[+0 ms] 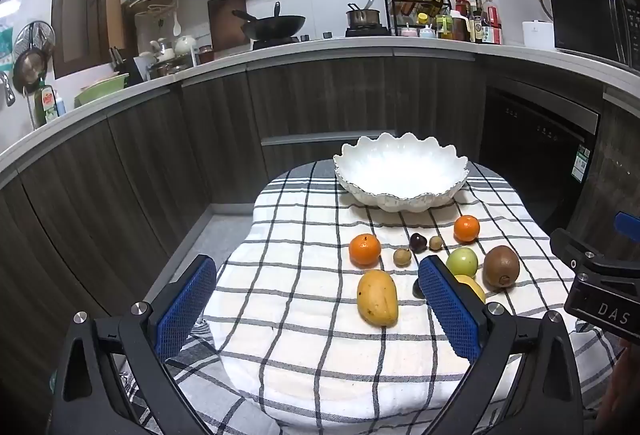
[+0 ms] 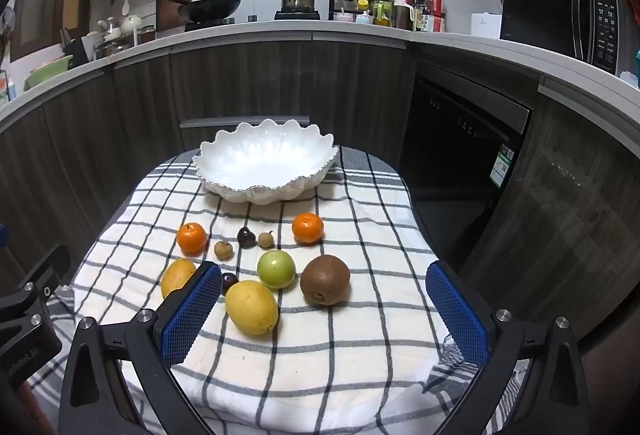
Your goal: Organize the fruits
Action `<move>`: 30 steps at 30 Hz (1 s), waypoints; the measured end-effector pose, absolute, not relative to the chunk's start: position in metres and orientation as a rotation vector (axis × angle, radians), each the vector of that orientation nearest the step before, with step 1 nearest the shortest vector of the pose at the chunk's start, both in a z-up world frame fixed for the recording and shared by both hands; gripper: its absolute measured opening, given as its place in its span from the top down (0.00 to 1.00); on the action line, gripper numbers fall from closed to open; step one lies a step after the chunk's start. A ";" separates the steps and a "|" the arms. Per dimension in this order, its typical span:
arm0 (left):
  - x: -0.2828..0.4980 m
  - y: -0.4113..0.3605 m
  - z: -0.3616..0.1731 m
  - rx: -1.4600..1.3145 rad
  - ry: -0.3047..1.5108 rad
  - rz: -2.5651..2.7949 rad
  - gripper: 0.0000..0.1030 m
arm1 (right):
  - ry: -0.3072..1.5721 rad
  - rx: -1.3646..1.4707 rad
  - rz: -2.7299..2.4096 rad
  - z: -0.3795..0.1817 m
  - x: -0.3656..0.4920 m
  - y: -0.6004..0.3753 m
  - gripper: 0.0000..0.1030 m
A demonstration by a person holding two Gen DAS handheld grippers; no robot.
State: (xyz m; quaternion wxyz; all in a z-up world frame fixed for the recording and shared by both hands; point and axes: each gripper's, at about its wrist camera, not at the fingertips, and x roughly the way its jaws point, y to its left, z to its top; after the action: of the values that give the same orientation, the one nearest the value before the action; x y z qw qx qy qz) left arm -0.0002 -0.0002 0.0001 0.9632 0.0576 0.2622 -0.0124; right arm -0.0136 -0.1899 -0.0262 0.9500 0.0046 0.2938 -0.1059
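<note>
A white scalloped bowl [image 1: 401, 171] [image 2: 265, 162] stands empty at the far end of a checked cloth. In front of it lie two oranges [image 1: 364, 249] [image 2: 307, 228], a mango [image 1: 377, 297], a lemon [image 2: 251, 307], a green apple [image 2: 276, 269], a kiwi [image 2: 325, 279], dark plums [image 2: 246, 237] and small brown longans [image 2: 223, 249]. My left gripper [image 1: 316, 299] is open and empty above the cloth near the mango. My right gripper [image 2: 324, 311] is open and empty, with the lemon and kiwi between its fingers' line.
The checked cloth [image 1: 304, 347] covers a small table. Dark kitchen cabinets [image 1: 320, 99] curve around behind it, with a wok [image 1: 276, 25], a pot and bottles on the counter. A microwave [image 2: 560, 21] stands at the right.
</note>
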 end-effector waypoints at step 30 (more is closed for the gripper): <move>-0.003 -0.005 0.002 0.119 0.522 -0.032 0.00 | 0.573 0.015 -0.203 -0.022 -0.018 -0.189 0.00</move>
State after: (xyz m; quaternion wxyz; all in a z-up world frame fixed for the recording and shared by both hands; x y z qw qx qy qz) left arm -0.0026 -0.0053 0.0024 0.9643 0.0587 0.2578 -0.0156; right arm -0.0175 -0.1894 -0.0218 0.9541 0.0076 0.2821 -0.1000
